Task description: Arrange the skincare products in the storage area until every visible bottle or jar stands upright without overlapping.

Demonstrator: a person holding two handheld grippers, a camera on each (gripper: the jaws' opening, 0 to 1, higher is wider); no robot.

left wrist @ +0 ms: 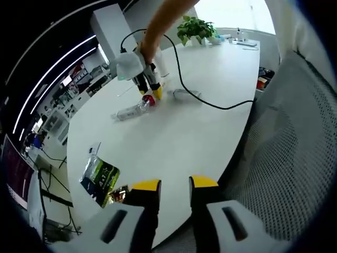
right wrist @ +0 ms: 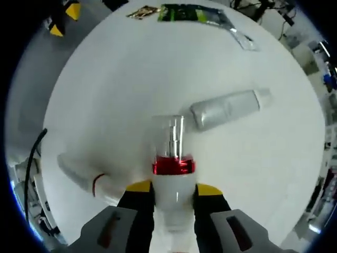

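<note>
In the right gripper view, the right gripper is at the bottom centre of the frame, and its two yellow-tipped jaws are closed on the white body of a pump bottle with a red collar and a clear cap. The bottle points up toward the middle of the frame, over the white table. Just to the right of the cap, a silver tube lies flat. At lower left lies a white bottle with a thin red ring. A green sachet is at the top edge.

In the left gripper view, the left gripper at bottom centre holds nothing, with a small gap between its jaws.
</note>
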